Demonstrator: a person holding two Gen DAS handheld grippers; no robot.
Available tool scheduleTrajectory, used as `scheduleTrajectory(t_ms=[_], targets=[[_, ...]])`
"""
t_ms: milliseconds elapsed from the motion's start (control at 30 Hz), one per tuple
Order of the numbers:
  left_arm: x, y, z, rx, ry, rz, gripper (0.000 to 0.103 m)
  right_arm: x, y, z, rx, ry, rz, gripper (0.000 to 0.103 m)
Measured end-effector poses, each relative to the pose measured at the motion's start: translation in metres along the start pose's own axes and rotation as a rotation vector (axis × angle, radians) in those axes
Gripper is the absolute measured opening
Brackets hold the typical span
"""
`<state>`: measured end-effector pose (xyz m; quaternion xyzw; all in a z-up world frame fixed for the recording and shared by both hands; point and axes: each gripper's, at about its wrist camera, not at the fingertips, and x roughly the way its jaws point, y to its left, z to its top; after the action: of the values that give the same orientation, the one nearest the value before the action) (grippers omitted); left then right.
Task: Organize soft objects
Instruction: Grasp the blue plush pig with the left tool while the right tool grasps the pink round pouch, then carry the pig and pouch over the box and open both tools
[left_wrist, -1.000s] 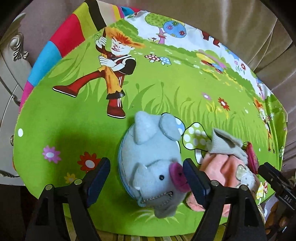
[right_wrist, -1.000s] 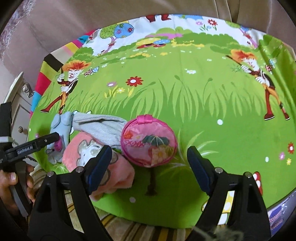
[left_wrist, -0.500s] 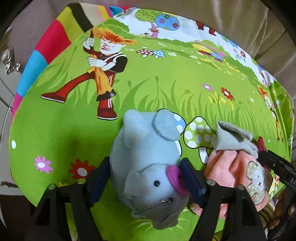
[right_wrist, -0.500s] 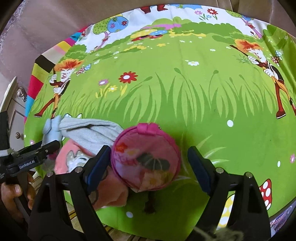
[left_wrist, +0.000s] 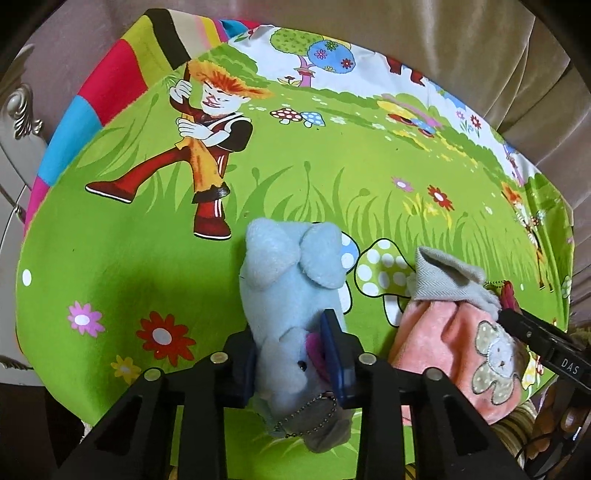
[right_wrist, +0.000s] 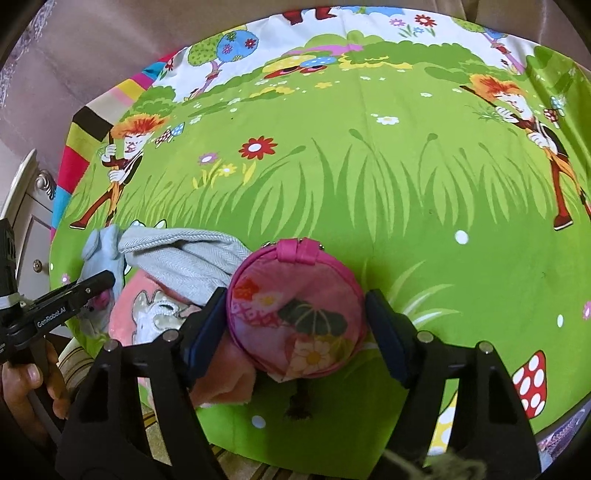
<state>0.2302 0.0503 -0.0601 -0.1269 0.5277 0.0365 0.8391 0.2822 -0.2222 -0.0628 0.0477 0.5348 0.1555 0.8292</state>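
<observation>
1. While its jaws have just been closing, the left gripper (left_wrist: 295, 354) pinches the pale blue plush pig (left_wrist: 291, 291) by the head, on the green cartoon-printed cloth (left_wrist: 147, 266).
2. Right gripper (right_wrist: 295, 321): jaws have just been closing and flank the round pink floral zip pouch (right_wrist: 295, 314); whether the pads press it cannot be told.
3. Pouch rests on a pink plush cloth (right_wrist: 221, 380), beside a grey knitted fabric (right_wrist: 184, 258).

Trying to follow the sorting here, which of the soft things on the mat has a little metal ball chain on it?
The blue plush pig, clamped in the left gripper. Its chain hangs below the snout; the pink pouch, pink towel and grey cloth show none.
</observation>
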Motion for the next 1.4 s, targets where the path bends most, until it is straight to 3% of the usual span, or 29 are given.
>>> scheduleTrajectory(t_ms=[300,367,900,1400], targets=[[-0.018,0.004,-0.005,-0.031,-0.046,-0.022,0.022,-0.035,-0.003,-0.009,0.004,-0.097,-0.059,0.077],[-0.026,0.005,-0.008,-0.035,-0.066,-0.020,0.015,-0.044,-0.002,-0.012,-0.008,-0.119,-0.079,0.077],[-0.083,0.000,-0.038,-0.073,-0.160,-0.103,0.015,-0.113,0.011,-0.061,-0.083,-0.241,-0.185,0.077],[-0.122,-0.059,-0.078,-0.001,-0.172,-0.247,0.015,-0.162,-0.005,-0.110,-0.075,-0.285,-0.254,0.077]])
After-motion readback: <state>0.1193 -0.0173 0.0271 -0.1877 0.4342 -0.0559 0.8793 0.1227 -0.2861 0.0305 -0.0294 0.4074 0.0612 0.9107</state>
